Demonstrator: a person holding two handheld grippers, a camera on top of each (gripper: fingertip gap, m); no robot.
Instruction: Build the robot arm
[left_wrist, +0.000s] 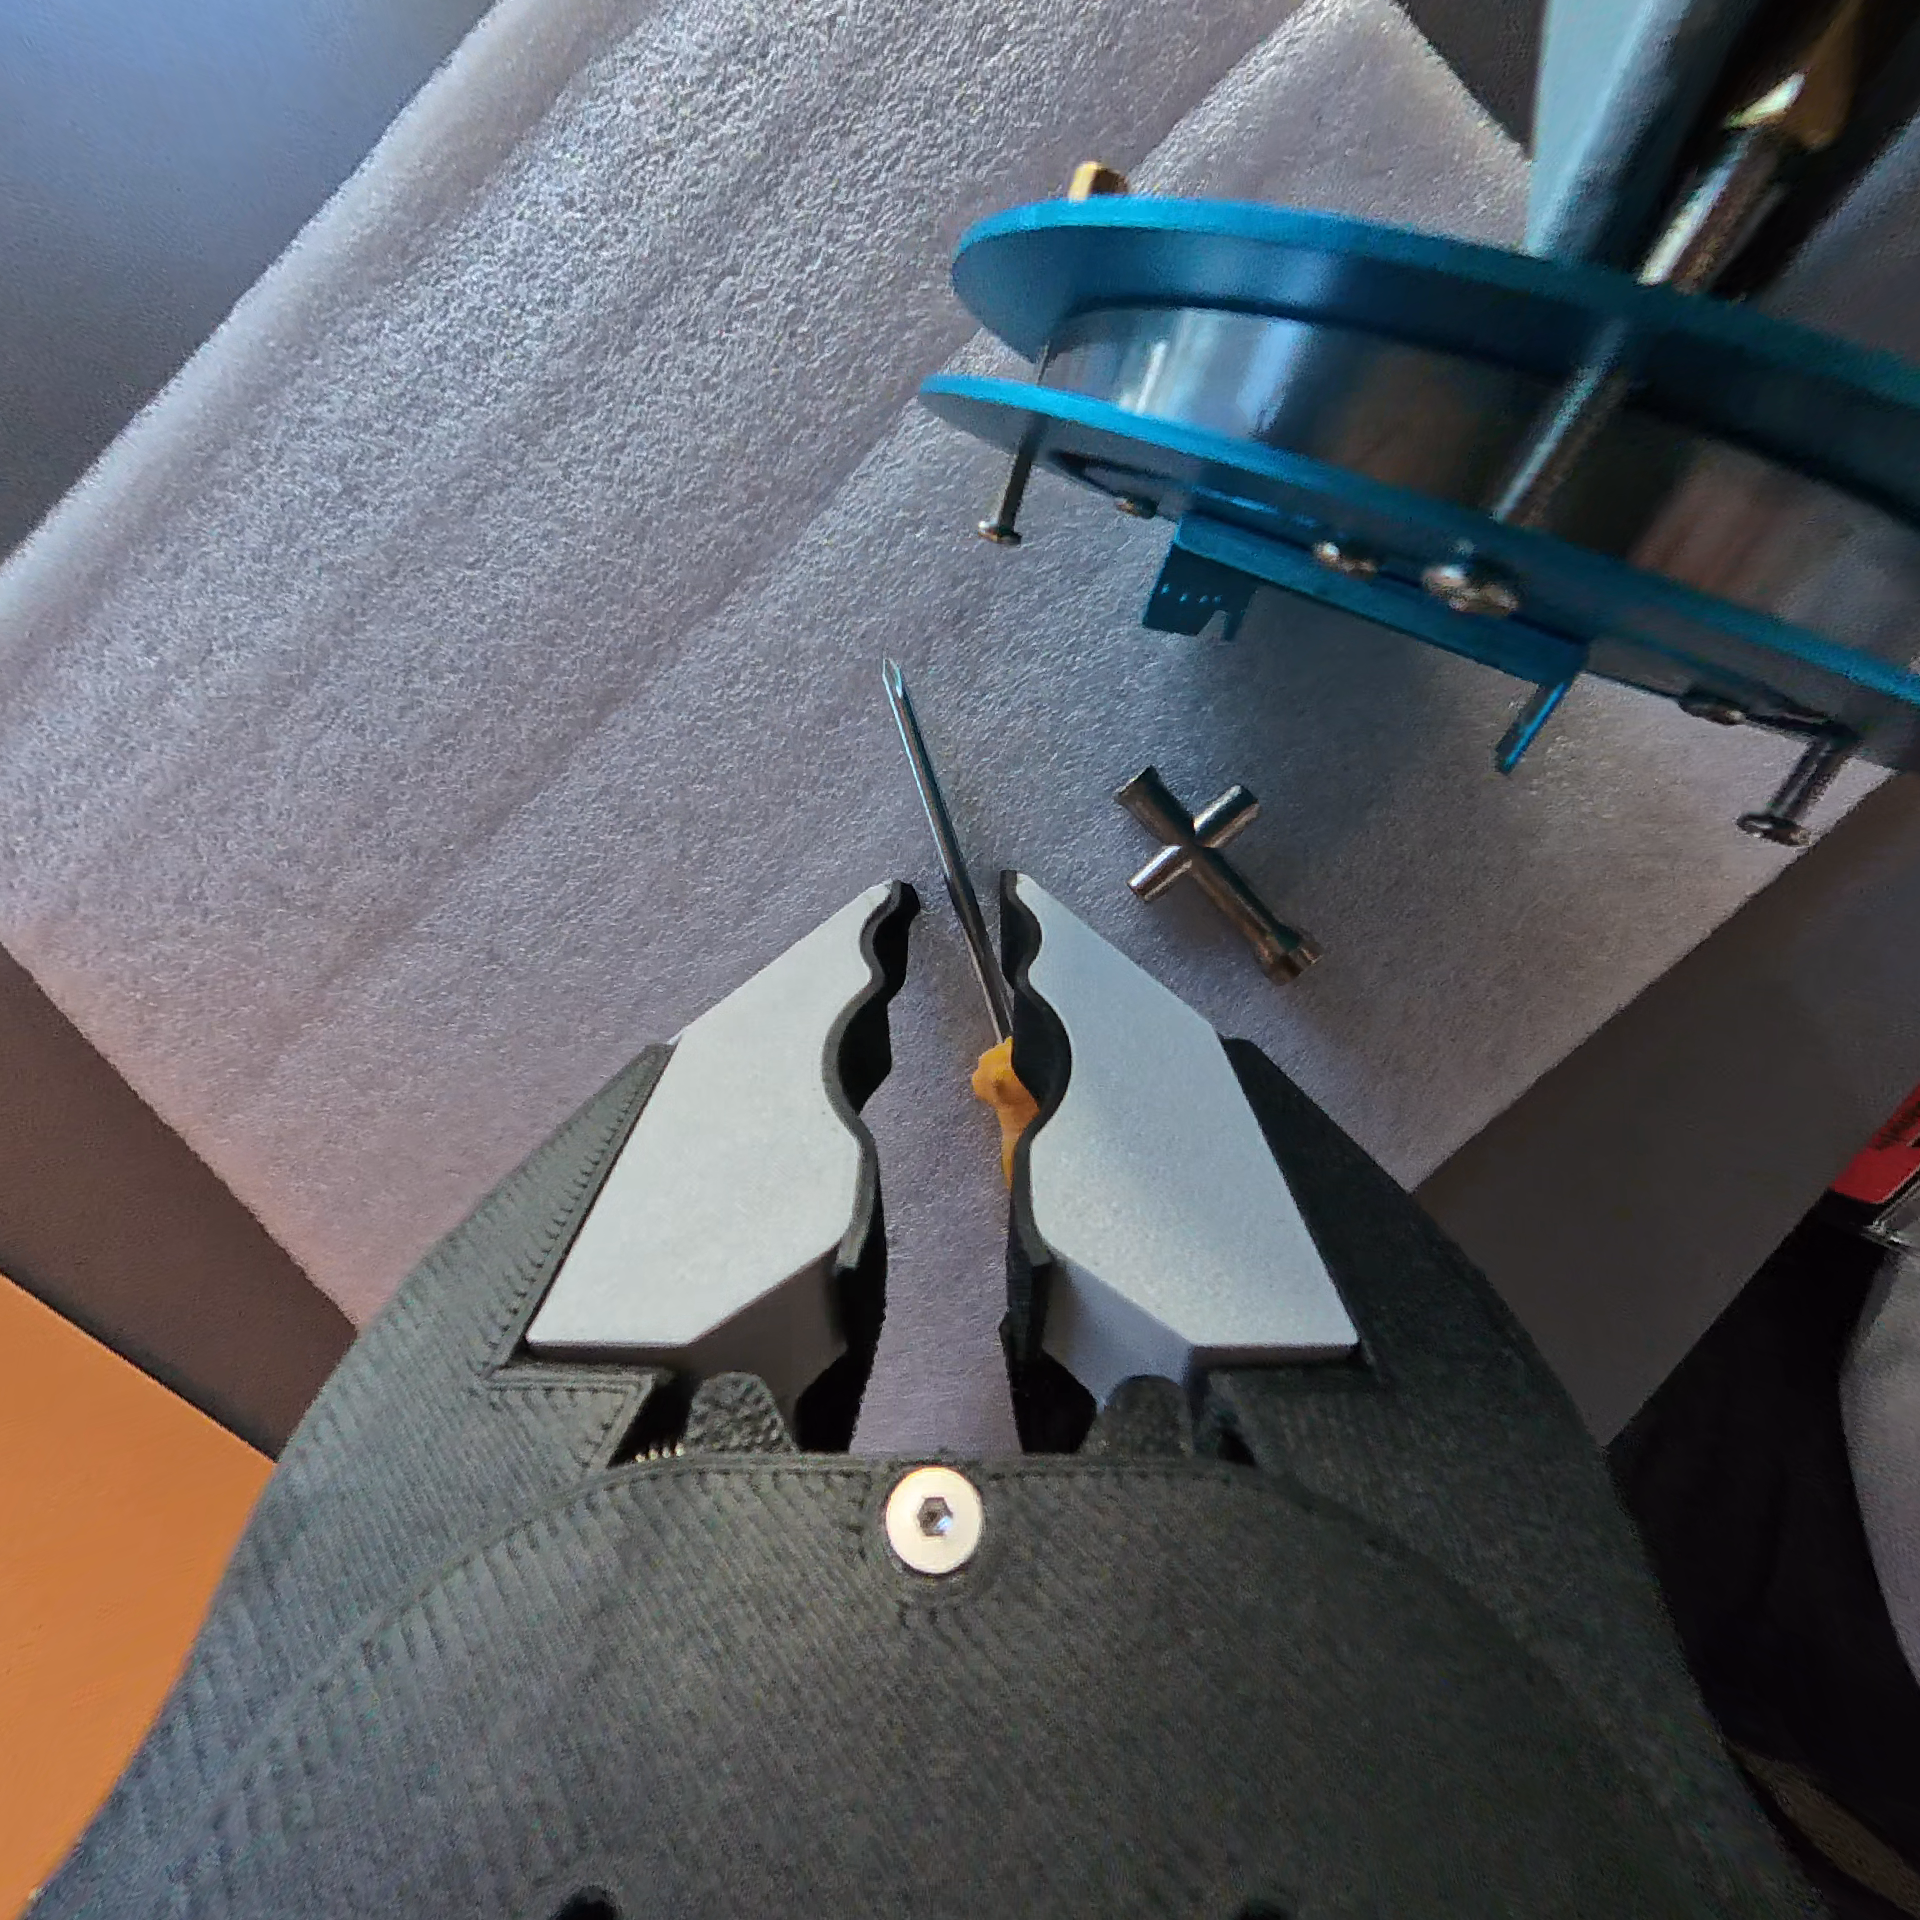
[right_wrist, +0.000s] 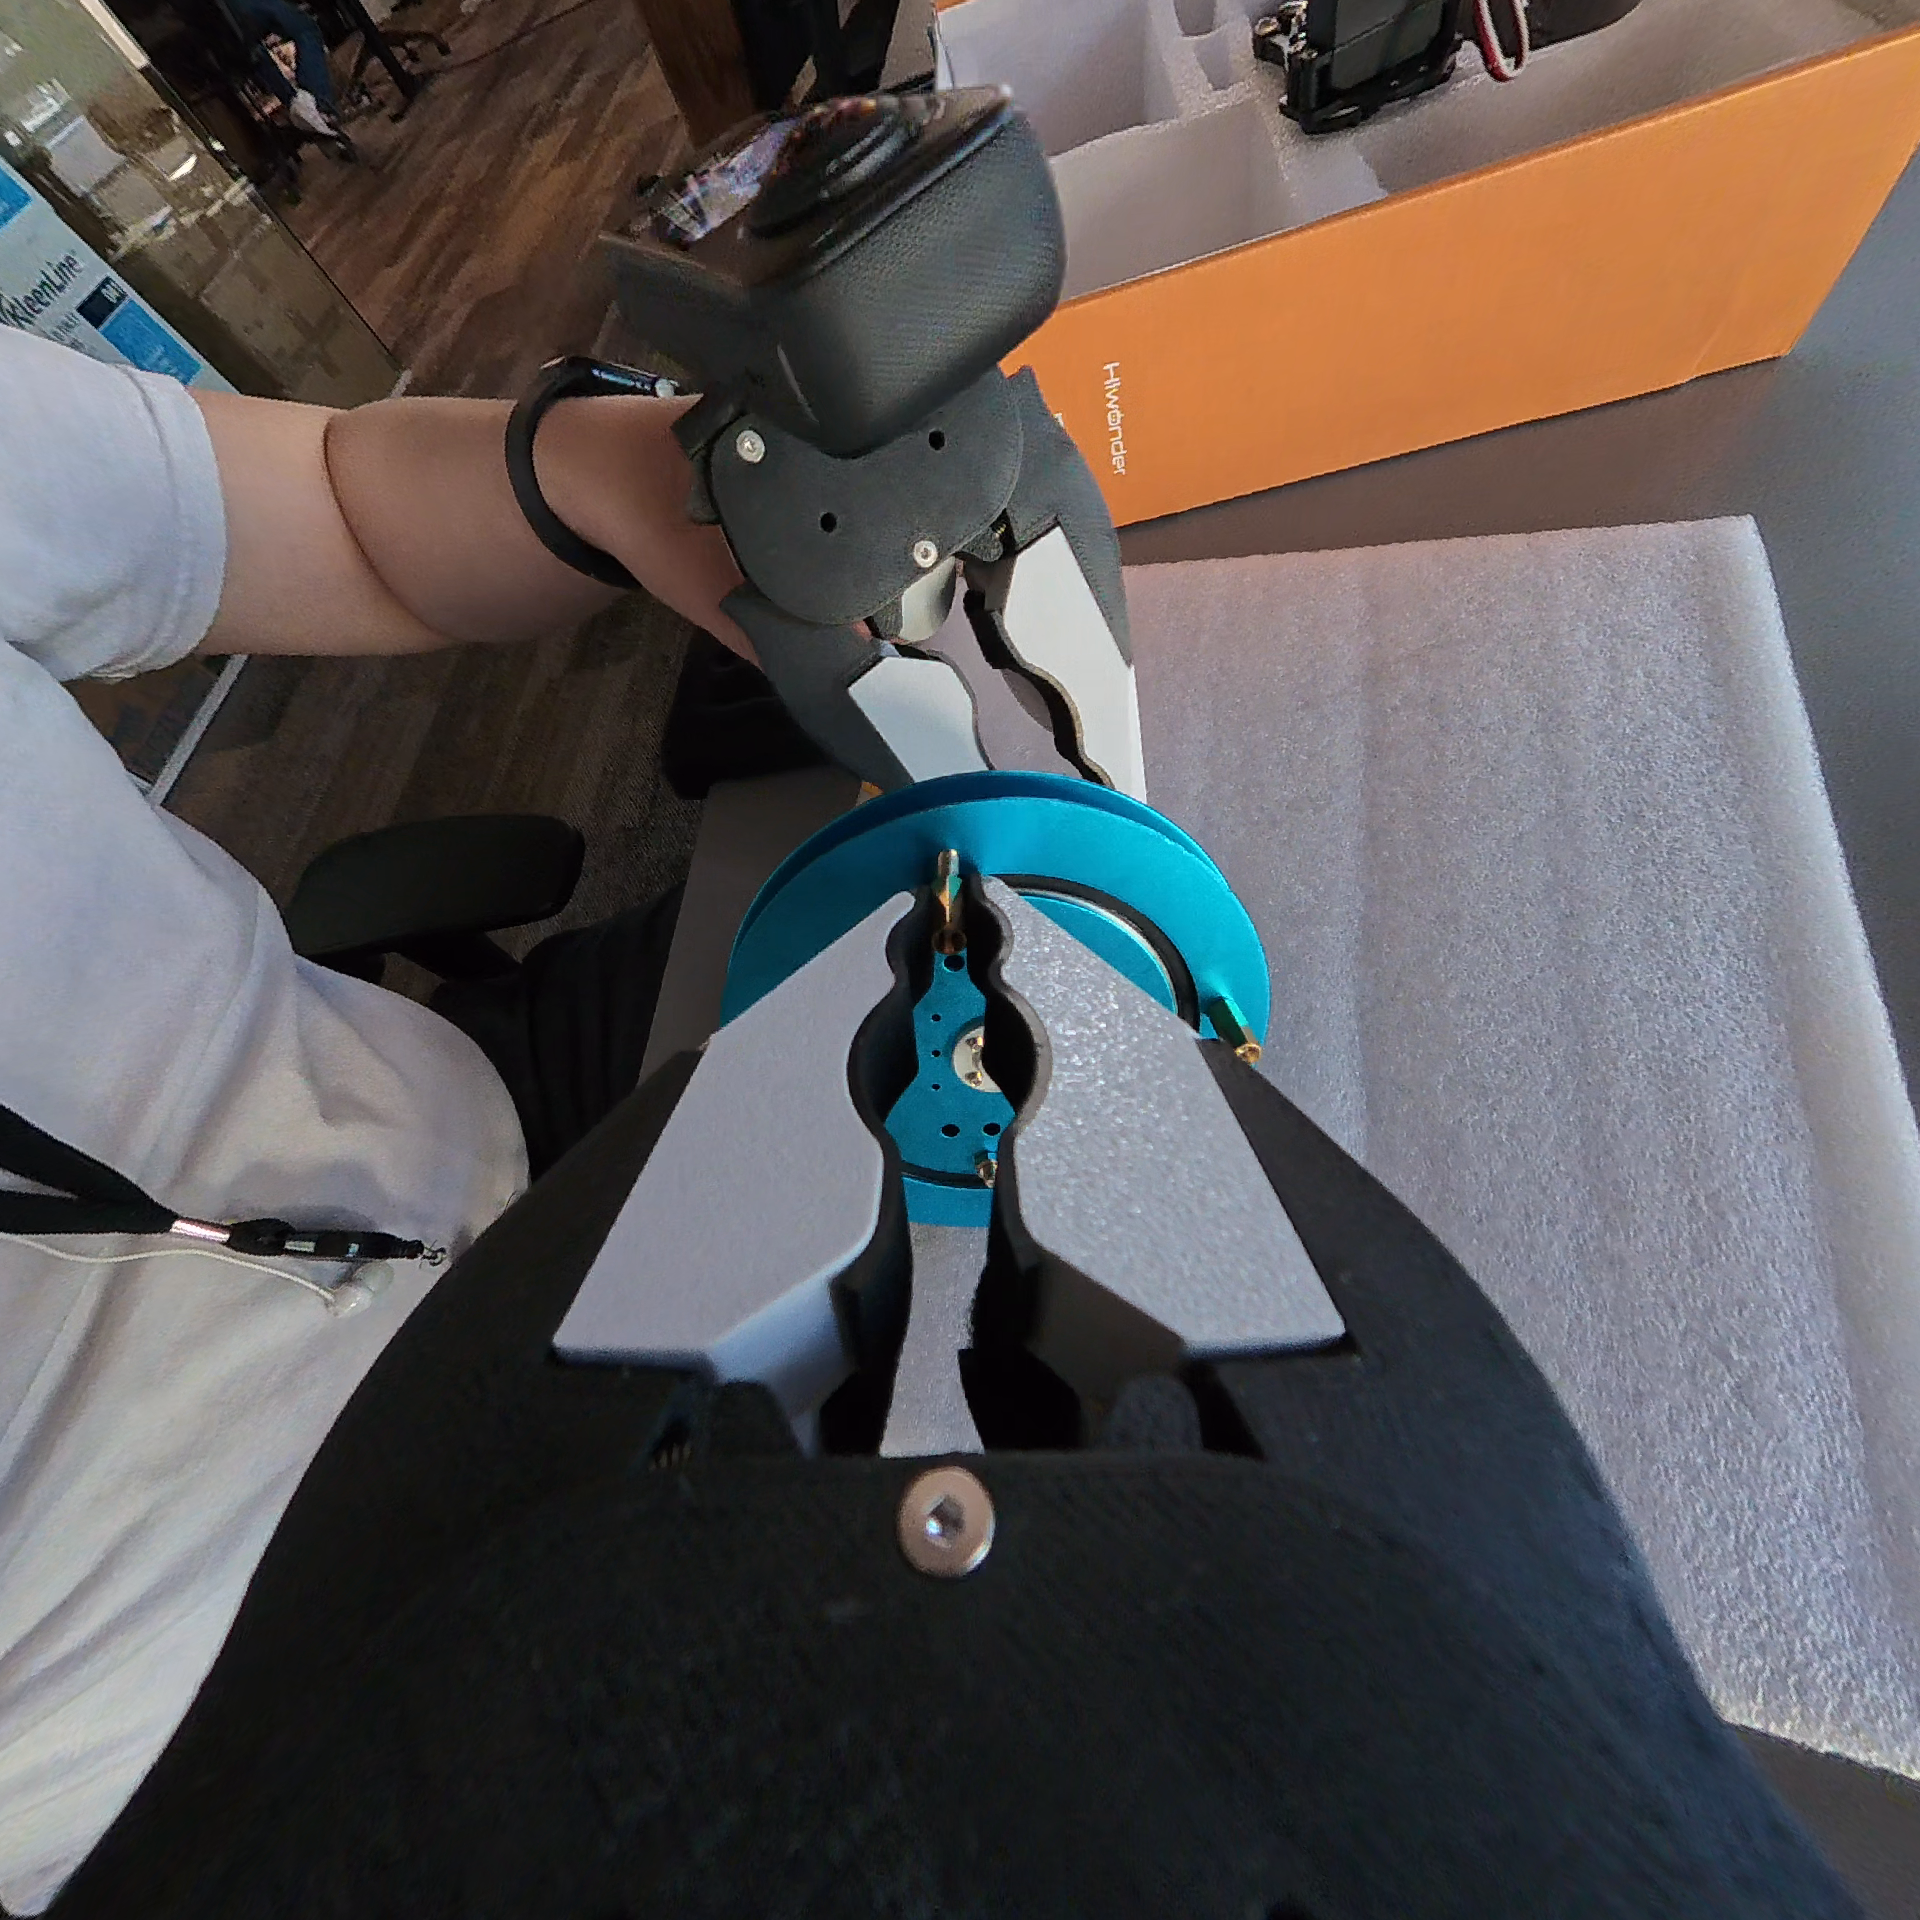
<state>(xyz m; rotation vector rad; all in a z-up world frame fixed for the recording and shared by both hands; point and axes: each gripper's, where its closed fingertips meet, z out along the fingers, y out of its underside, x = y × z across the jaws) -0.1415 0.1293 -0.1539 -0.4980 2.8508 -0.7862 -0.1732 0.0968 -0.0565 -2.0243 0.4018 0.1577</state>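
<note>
My right gripper is shut on a blue two-disc metal assembly and holds it in the air over a white foam sheet. The assembly fills the top right of the left wrist view, with long screws hanging from it. My left gripper points down at the foam, its jaws a little apart. A thin screwdriver with an orange handle shows between them. Its handle runs under the right finger. A small metal cross wrench lies on the foam just right of it.
An orange box with white foam compartments stands beyond the foam sheet on the dark table. A person's forearm with a black wristband holds the left gripper above the assembly. A black chair armrest is at the left. One gripper's finger ends stand about 11 centimeters off the other's.
</note>
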